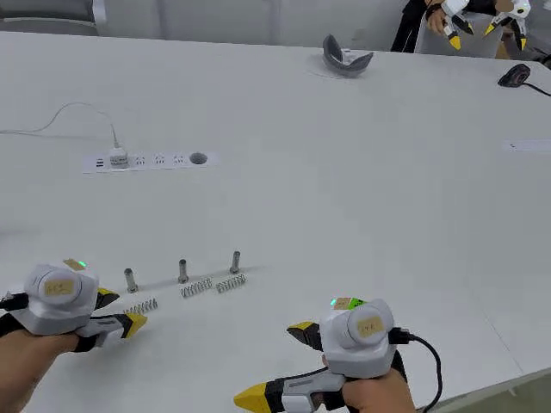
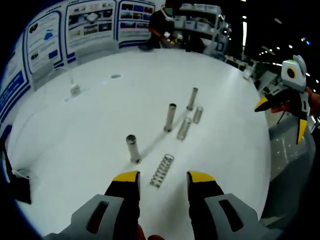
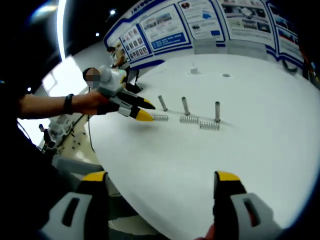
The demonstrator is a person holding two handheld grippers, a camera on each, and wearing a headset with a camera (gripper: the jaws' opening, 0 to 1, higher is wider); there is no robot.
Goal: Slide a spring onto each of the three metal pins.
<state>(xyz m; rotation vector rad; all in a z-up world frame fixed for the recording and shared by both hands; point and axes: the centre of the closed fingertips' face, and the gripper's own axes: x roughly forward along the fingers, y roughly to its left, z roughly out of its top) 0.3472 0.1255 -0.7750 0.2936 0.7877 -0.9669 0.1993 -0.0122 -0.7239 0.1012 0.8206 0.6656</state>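
Three short metal pins (image 1: 131, 280) (image 1: 182, 270) (image 1: 235, 261) stand upright in a row on the white table (image 1: 344, 198). A spring lies flat just in front of each: (image 1: 140, 306), (image 1: 196, 287), (image 1: 231, 283). My left gripper (image 1: 122, 310) is open, low over the table, its yellow tips right by the leftmost spring (image 2: 162, 170), which lies just ahead of the gap between the jaws. The nearest pin (image 2: 132, 148) is bare. My right gripper (image 1: 275, 363) is open and holds nothing, well to the right of the pins (image 3: 185, 106) near the front edge.
A white power strip (image 1: 146, 161) with a plugged cable lies further back on the left. At the far side sit a grey object (image 1: 347, 58) and a black mouse (image 1: 514, 76). Another person's grippers (image 1: 482, 21) show at the top right. The table edge (image 1: 516, 379) runs at the lower right.
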